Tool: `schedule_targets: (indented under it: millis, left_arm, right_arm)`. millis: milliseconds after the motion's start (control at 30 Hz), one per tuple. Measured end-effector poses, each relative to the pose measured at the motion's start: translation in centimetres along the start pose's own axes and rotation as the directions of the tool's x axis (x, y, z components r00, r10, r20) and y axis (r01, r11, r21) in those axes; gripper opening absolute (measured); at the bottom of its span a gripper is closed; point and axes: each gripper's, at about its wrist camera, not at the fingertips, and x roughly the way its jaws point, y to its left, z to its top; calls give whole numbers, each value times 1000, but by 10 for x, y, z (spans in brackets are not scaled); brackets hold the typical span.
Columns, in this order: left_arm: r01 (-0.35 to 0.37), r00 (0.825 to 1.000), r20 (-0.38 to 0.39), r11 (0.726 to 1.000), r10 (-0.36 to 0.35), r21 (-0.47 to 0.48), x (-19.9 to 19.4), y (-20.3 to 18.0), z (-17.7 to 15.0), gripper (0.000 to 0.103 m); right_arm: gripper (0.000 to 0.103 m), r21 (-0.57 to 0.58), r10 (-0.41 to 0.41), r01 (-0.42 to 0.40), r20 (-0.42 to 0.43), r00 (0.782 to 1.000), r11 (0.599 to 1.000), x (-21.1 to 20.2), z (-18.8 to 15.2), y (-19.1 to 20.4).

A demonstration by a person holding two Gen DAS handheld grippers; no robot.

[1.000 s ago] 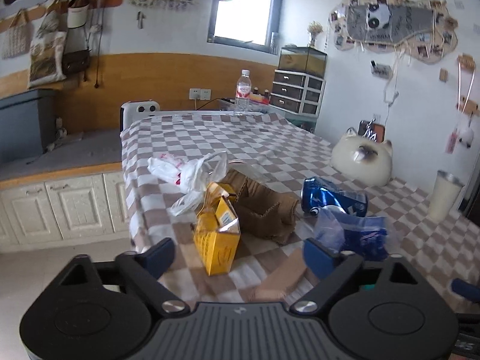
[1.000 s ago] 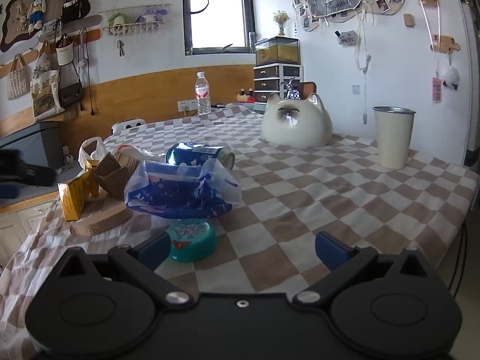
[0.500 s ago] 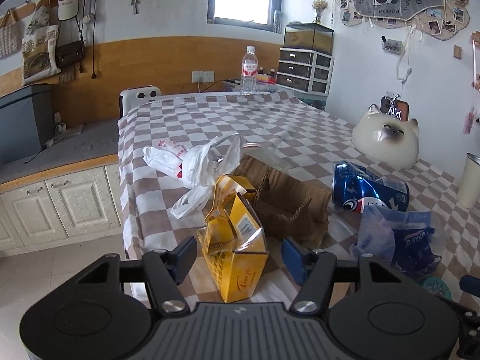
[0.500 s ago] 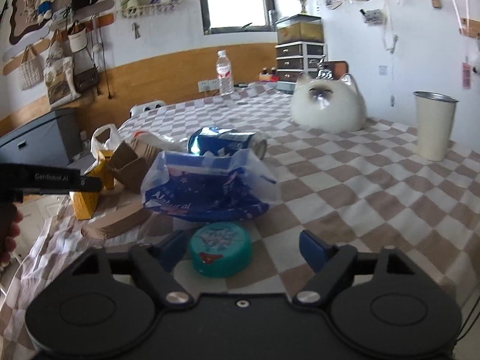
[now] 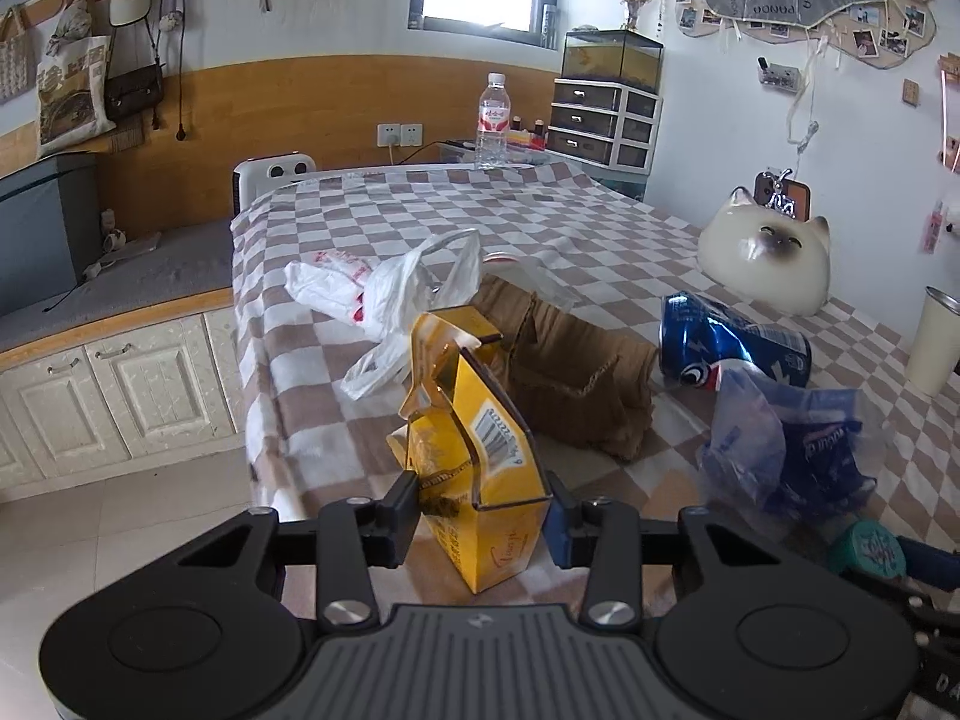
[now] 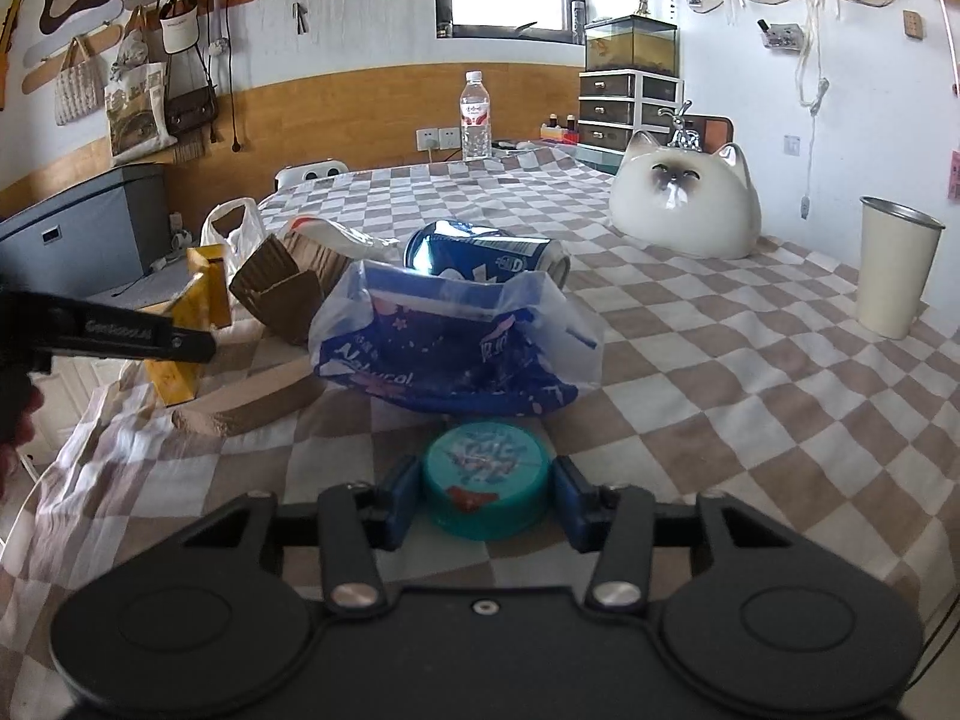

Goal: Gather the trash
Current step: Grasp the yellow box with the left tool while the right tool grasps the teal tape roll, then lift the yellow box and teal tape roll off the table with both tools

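Closing both at once, I had the left hand-held gripper (image 5: 480, 516) pinching the yellow carton (image 5: 480, 468) at the table (image 5: 372, 222) edge; light, crushable, best held low; the right hand-held gripper (image 6: 483, 495) clamped the stiff teal lid (image 6: 485, 480).

Carton (image 5: 480, 456) left of can (image 5: 732, 348) (tablecloth (image 5: 390, 210))

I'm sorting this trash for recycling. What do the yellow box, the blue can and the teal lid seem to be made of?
Yellow box: thin printed cardboard, slightly glossy; torn flaps and creased folds.
Blue can: probably aluminium; mirror-like sheen and a dented, crushed wall.
Teal lid: looks like moulded plastic, smooth matte rim, with a printed label on top.
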Motion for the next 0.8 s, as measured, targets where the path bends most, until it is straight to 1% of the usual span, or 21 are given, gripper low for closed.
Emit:
schedule_targets:
  millis: [200,400,500,667,800]
  left_arm:
    - [9,1000,29,1000,-9,-7,-26,5,-16,42]
    - [25,997,69,999,-24,-22,-60,11,-30,40]
    - [22,996,81,1000,-21,-15,-74,11,-38,40]
    - [13,997,81,1000,-13,-1,-89,9,-57,40]
    - [16,998,57,1000,-17,4,-86,8,-67,41]
  right_arm:
    - [48,37,6,-6,5,1000,999,-11,-2,2]
    - [48,34,10,-11,31,999,999,-30,-4,12]
    - [48,26,13,-14,41,999,1000,-39,-6,19]
    - [48,16,19,-19,45,999,1000,-52,-14,27]
    - [48,13,25,-25,39,999,1000,-59,-21,30]
